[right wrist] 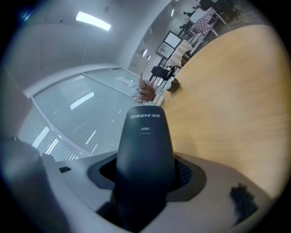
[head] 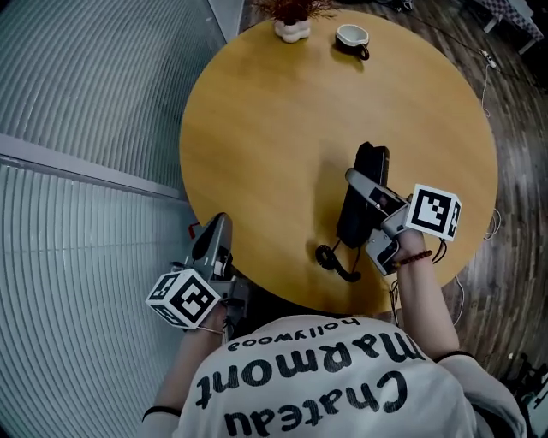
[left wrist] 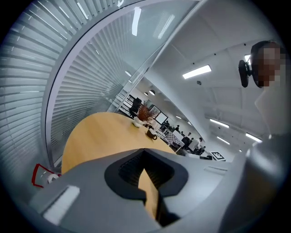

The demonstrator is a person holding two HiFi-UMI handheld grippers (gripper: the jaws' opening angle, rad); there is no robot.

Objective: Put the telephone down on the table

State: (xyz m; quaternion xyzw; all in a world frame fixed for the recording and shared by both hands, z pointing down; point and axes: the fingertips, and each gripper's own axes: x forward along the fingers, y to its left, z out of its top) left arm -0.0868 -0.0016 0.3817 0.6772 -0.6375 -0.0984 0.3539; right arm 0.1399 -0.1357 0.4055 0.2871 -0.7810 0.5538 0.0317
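A black telephone handset (head: 363, 184) lies lengthwise over the near right part of the round wooden table (head: 274, 128), low above the top; I cannot tell whether it touches. My right gripper (head: 360, 212) is shut on it from the near side. In the right gripper view the handset (right wrist: 145, 145) rises from between the jaws of the right gripper (right wrist: 145, 184). Its black cord (head: 336, 262) curls on the table by the near edge. My left gripper (head: 214, 235) hangs off the table's near left edge, its jaws together with only a sliver between them and nothing held (left wrist: 148, 182).
A white cup (head: 352, 36) and a small white pot with a dried plant (head: 293, 26) stand at the table's far edge. A glass wall with blinds (head: 86, 103) runs along the left. Cables (head: 486, 60) lie on the wooden floor at the right.
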